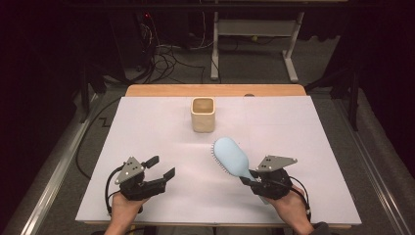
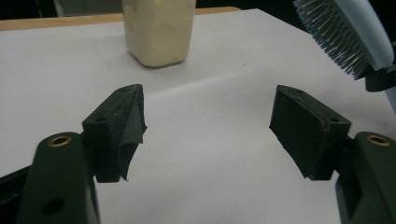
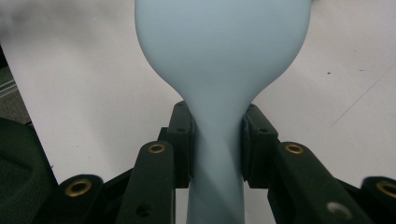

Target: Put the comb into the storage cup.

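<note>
- A pale blue hairbrush (image 1: pixel 231 155) was gripped by its handle in the right gripper (image 1: pixel 250 179), the two jaws clamped against either side of the narrow neck just below the oval head, as was seen close up in the right gripper view (image 3: pixel 219 135).
- The brush was held above the white table (image 1: pixel 303 132) at the person's right, its head angled up and away toward the centre, bristles (image 2: pixel 334 39) turned to the left.
- The left gripper (image 1: pixel 164 167) was held low at the near left of the table, jaws spread wide with nothing between them (image 2: pixel 208 126).
- A cream square-sided cup (image 1: pixel 203 114) was left standing upright near the far middle of the table, well apart from both grippers (image 2: pixel 159 30).
</note>
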